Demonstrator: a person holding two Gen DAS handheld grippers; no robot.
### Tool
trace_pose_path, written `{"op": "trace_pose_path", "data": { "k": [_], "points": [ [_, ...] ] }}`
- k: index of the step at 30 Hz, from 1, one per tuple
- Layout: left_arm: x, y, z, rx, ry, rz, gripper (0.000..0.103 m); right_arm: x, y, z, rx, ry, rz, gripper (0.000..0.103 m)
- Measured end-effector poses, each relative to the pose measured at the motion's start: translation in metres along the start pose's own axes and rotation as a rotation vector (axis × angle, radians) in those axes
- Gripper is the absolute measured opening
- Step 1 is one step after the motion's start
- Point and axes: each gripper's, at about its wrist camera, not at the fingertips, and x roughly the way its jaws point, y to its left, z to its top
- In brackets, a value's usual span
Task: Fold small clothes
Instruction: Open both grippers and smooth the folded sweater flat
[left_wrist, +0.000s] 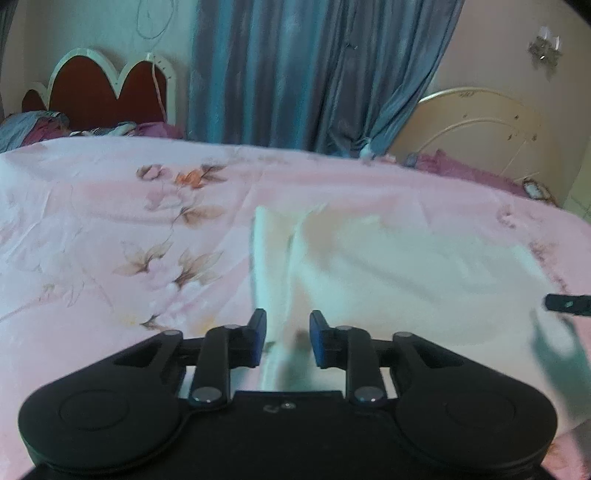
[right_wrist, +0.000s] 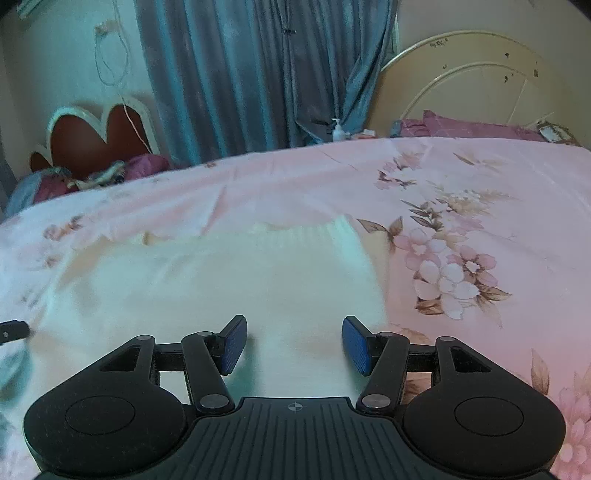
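Observation:
A small white garment (left_wrist: 406, 266) lies spread on the pink floral bedsheet (left_wrist: 110, 221). In the left wrist view its left edge forms a raised fold running down between my fingers. My left gripper (left_wrist: 288, 339) hovers low over that edge with a narrow gap between its blue pads, which do not press the cloth. In the right wrist view the garment (right_wrist: 229, 273) shows a ribbed hem at its far side. My right gripper (right_wrist: 294, 343) stands open over its near right part, with nothing pinched. A tip of the other gripper (left_wrist: 569, 303) shows at the right edge.
The bedsheet (right_wrist: 480, 184) stretches far to both sides. Beyond it hang blue curtains (left_wrist: 295, 74), with a red headboard (left_wrist: 96, 92) at the left and a cream one (left_wrist: 480, 125) at the right. Purple pillows (right_wrist: 461, 127) and a small pump bottle (right_wrist: 337, 130) sit at the far edge.

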Motion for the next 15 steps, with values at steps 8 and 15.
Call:
{"op": "trace_pose_path", "data": {
  "k": [8,15],
  "points": [
    [0.021,-0.044,0.014,0.019,0.023,-0.091,0.028,0.013,0.033,0.009,-0.01,0.011,0.039,0.057],
    [0.047,-0.043,0.002,0.014,0.099,-0.034,0.031,0.034,0.04,-0.003,-0.085,0.052,-0.005,0.057]
  ]
}}
